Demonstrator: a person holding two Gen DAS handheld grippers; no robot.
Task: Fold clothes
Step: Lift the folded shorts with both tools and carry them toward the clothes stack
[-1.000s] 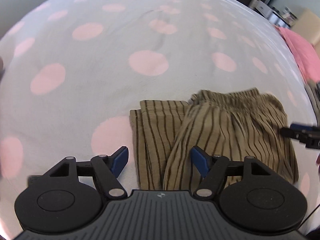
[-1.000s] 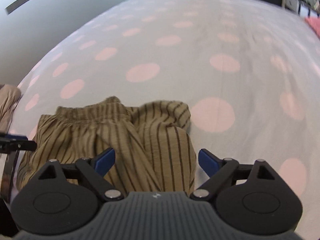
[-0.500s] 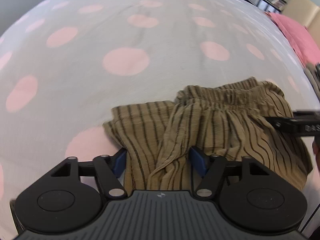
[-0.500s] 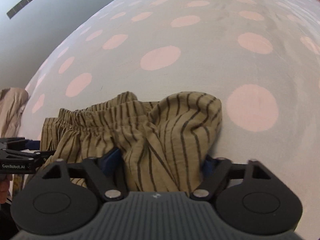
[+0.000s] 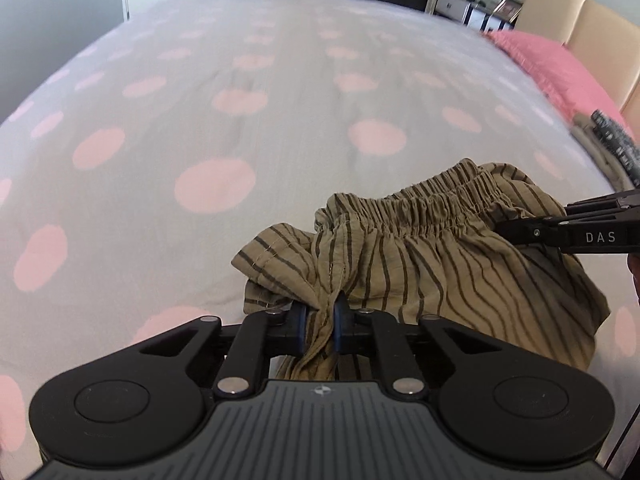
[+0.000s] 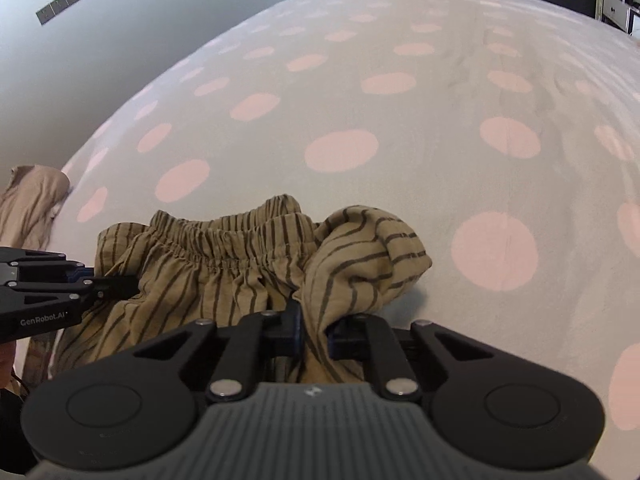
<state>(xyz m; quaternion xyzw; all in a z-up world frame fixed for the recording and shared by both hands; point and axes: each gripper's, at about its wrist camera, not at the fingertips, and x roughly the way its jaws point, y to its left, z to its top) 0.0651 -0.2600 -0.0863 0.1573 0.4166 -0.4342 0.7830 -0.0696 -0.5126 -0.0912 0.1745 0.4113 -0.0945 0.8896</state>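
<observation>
the striped shorts [image 5: 432,264] lie bunched on the bed [image 5: 240,100], which is covered by a grey sheet with pink dots; the garment sits near the lower edge of both wrist views, with its gathered elastic waistband [image 5: 432,204] facing away from the cameras. the left claw [image 5: 320,320] has just been closing and now pinches a vertical fold of the tan, dark-striped fabric between its blue pads, at the garment's left side where a folded leg section sticks out. the right claw [image 6: 314,330] has likewise just been closing and now grips a raised bundle of the same fabric at the garment's right end, the cloth rising into a rounded hump above the pads. in the left wrist view the right claw enters from the right edge, its tips touching the shorts just below the waistband. in the right wrist view the left claw enters from the left edge, against the cloth. a pink pillow [image 5: 556,68] lies at the far right of the bed, and a beige garment [image 6: 32,204] hangs at the bed's left edge.
</observation>
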